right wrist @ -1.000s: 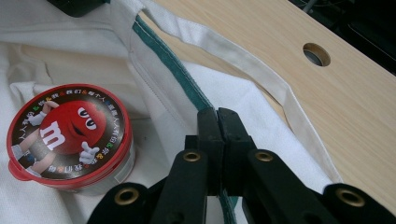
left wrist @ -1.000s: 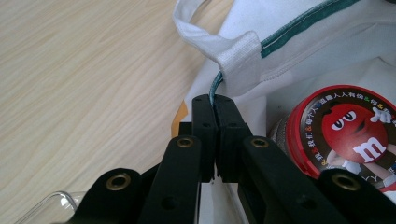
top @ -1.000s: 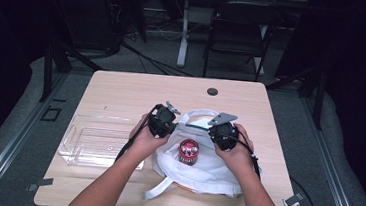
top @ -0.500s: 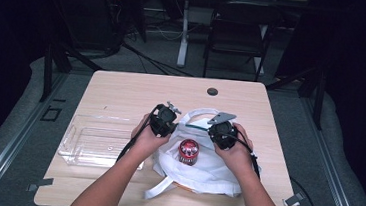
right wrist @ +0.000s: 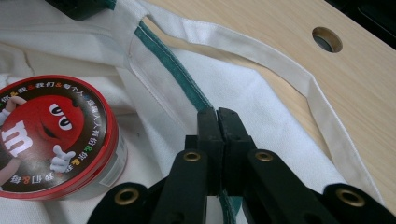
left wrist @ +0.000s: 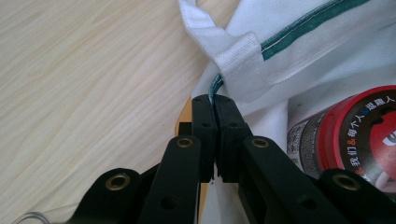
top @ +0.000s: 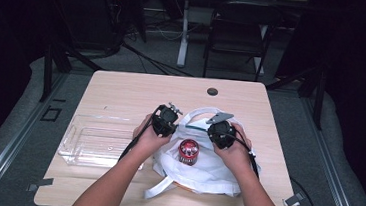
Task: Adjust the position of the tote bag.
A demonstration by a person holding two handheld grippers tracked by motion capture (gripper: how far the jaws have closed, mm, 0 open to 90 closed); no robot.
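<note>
Nothing much has moved: both the left tongs (left wrist: 215, 100) and right tongs (right wrist: 217, 113) stay clenched on the white bag's (top: 215, 171) green edge (right wrist: 175, 70), holding it open around the red can (top: 188, 151)

White green-trimmed bag (top: 215, 168), rim pinched

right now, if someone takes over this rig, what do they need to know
Left gripper: shut on the green-trimmed edge of the white tote bag, by a handle seam.
Right gripper: shut on the same trim farther along.
Red-lidded candy can stands on the bag's cloth between the two grippers; whether it is inside the mouth I cannot tell.
Clear plastic tray lies to the left on the table, untouched.
Done: both sides of the bag's edge are gripped.
Left, probably: spread or lift the opening around the can.
</note>
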